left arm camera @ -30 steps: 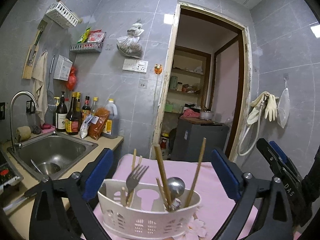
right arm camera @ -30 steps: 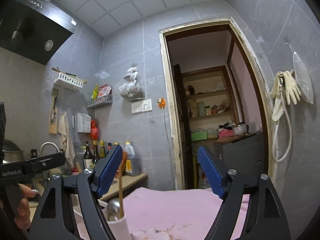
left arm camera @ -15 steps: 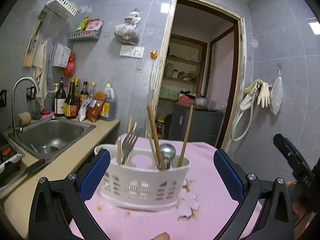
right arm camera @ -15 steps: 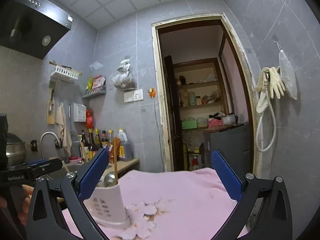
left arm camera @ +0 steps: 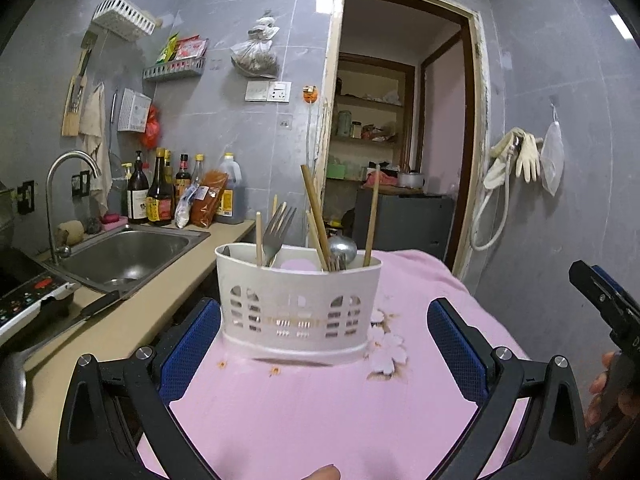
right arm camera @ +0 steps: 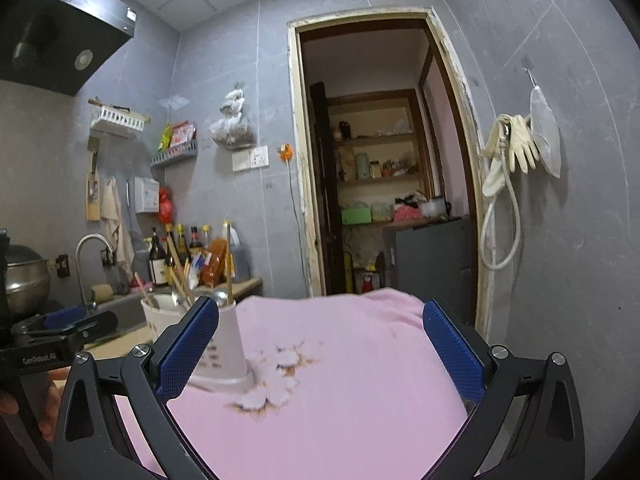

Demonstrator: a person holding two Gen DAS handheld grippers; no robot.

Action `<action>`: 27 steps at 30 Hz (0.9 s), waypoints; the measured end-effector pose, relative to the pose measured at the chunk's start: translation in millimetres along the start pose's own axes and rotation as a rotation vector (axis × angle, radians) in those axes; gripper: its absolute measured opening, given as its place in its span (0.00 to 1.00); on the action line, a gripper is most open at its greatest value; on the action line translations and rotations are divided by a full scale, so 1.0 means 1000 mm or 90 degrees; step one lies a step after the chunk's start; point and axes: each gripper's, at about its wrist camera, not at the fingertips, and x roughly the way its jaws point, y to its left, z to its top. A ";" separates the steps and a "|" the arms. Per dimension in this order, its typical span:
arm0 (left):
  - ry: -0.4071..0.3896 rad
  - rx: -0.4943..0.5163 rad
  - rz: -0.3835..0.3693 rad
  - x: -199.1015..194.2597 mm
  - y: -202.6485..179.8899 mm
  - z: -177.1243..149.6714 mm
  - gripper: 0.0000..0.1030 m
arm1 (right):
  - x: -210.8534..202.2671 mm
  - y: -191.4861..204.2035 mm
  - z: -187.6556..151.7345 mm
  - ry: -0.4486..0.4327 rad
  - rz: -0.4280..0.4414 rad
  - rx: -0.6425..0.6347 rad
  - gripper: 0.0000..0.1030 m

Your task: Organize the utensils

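Note:
A white slotted utensil holder (left arm camera: pixel 298 308) stands on the pink flowered cloth (left arm camera: pixel 320 408). It holds a fork (left arm camera: pixel 278 232), a metal spoon (left arm camera: pixel 342 248) and several wooden chopsticks (left arm camera: pixel 314 216). My left gripper (left arm camera: pixel 322 344) is open and empty, just in front of the holder. In the right wrist view the holder (right arm camera: pixel 224 344) stands at the left, partly behind my left finger. My right gripper (right arm camera: pixel 316 350) is open and empty above the cloth (right arm camera: pixel 340 400).
A counter with a steel sink (left arm camera: pixel 128 252), tap and several sauce bottles (left arm camera: pixel 160 196) runs along the left. A knife (left arm camera: pixel 96 306) and a ladle (left arm camera: pixel 12 384) lie at the counter's near end. An open doorway (left arm camera: pixel 400 160) is behind the table.
Both grippers have drawn back and lowered, so the holder sits farther ahead and the whole of it shows on the cloth. Both stay open and empty.

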 end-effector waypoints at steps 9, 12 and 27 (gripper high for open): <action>0.012 0.012 0.015 -0.014 -0.006 -0.024 0.98 | -0.025 0.004 -0.016 0.032 -0.026 -0.017 1.00; -0.009 0.017 0.044 -0.022 -0.008 -0.030 0.98 | -0.034 0.006 -0.021 0.032 -0.037 -0.029 1.00; -0.015 0.012 0.080 -0.032 -0.005 -0.058 0.98 | -0.046 0.009 -0.044 0.033 -0.101 -0.057 1.00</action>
